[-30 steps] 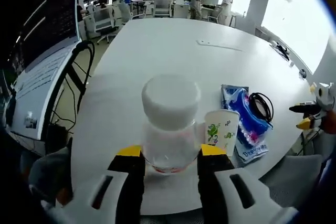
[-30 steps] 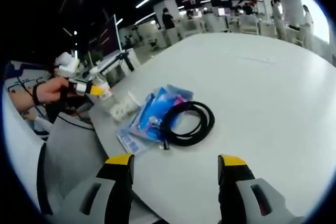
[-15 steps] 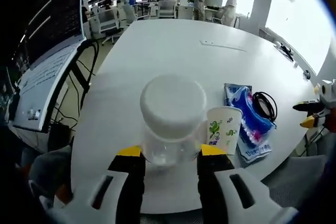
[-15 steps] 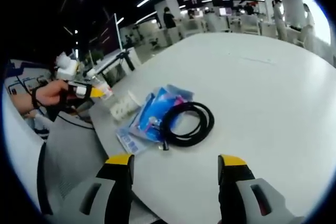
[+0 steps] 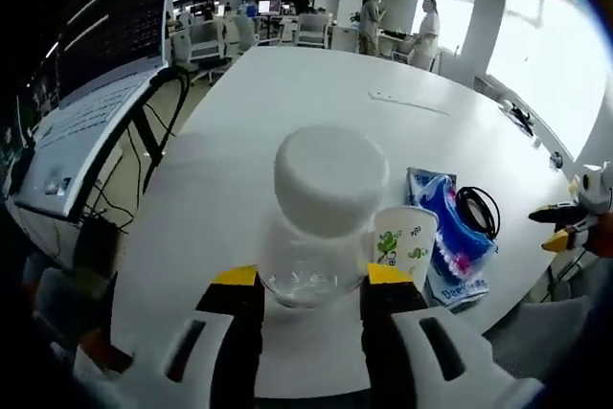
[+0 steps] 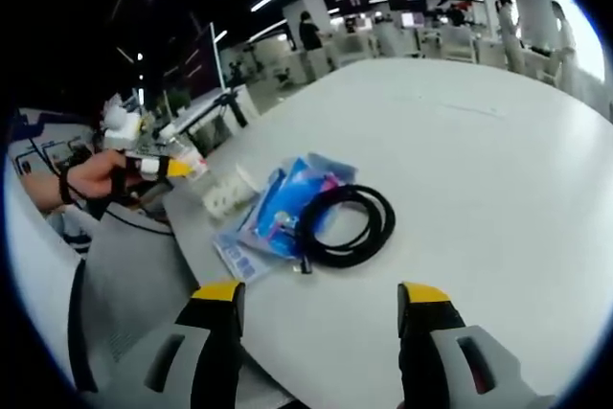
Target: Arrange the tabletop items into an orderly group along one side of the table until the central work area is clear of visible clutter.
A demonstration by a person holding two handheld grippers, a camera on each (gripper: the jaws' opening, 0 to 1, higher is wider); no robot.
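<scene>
Clear jar [image 5: 321,227] with a white lid, clamped in the left gripper [image 5: 313,280], has lifted slightly beside the paper cup [image 5: 403,246] near the worktop [image 5: 316,93] edge, likely being repositioned. Right gripper [image 6: 321,299] hangs released, empty, near the black cable [image 6: 345,225].

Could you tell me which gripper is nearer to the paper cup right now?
Left. The left gripper holds a bottle right beside the cup. The right gripper is open, off the table edge, past the blue pack and cable.
</scene>
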